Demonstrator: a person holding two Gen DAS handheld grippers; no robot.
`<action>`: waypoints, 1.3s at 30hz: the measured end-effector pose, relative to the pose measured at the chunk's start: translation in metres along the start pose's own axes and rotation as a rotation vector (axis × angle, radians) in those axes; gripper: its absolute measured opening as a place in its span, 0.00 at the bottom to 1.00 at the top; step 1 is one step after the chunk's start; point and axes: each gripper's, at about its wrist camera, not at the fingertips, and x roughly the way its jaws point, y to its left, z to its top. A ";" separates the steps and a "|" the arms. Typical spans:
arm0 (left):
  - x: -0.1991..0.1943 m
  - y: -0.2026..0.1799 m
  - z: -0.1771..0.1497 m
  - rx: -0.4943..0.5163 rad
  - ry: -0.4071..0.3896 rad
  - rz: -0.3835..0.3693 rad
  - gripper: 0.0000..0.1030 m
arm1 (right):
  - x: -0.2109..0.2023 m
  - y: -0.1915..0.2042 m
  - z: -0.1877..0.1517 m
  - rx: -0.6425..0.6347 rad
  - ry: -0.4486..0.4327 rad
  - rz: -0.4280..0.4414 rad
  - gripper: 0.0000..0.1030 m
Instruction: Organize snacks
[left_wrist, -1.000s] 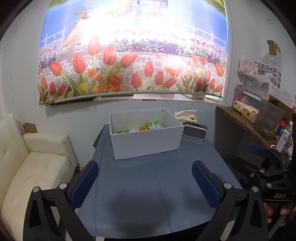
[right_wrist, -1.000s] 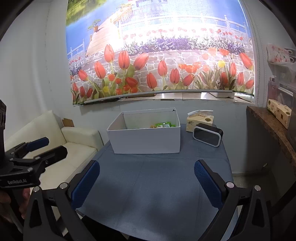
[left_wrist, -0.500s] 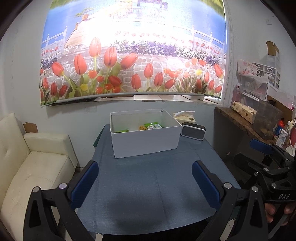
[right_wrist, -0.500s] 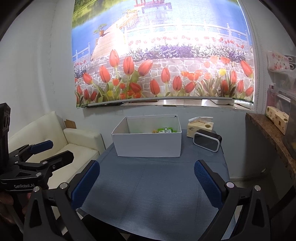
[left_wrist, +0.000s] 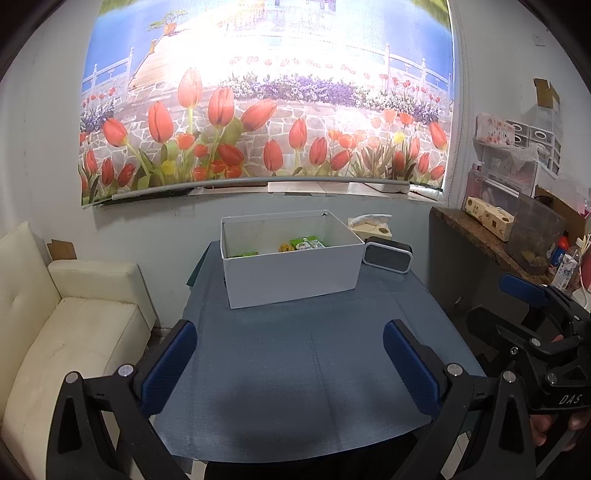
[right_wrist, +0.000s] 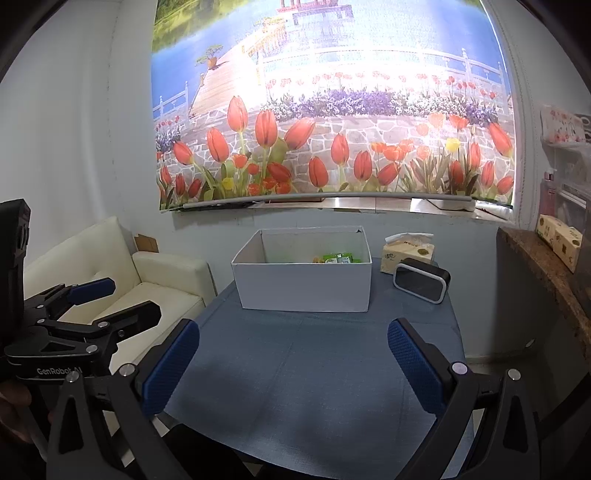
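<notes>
Since the snacks (left_wrist: 301, 245) already lie inside the white box (left_wrist: 291, 275), both the left gripper (left_wrist: 290, 360) and the right gripper (right_wrist: 293, 360) hang short of the box with jaws apart, holding nothing, probably because the sorting is done.

Left gripper (left_wrist: 290, 363), lower frame of its own view: blue-padded fingers (left_wrist: 168, 369) spread wide, holding nothing. Right gripper (right_wrist: 291, 363), likewise at the lower frame: fingers (right_wrist: 415, 371) parted and empty, each gripper visible at the other view's edge.

Poster (left_wrist: 266, 92) top glares white; fisheye edges vignetted; soft table (left_wrist: 314, 369) shadows.
</notes>
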 end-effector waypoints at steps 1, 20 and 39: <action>0.000 0.000 0.000 0.000 0.000 0.000 1.00 | 0.000 0.000 0.000 -0.001 0.000 -0.003 1.00; -0.001 -0.001 0.000 0.004 0.000 -0.006 1.00 | -0.002 -0.001 0.000 0.003 -0.003 -0.005 1.00; 0.003 -0.001 -0.001 0.012 0.004 -0.009 1.00 | -0.007 -0.005 0.000 0.004 -0.008 -0.010 1.00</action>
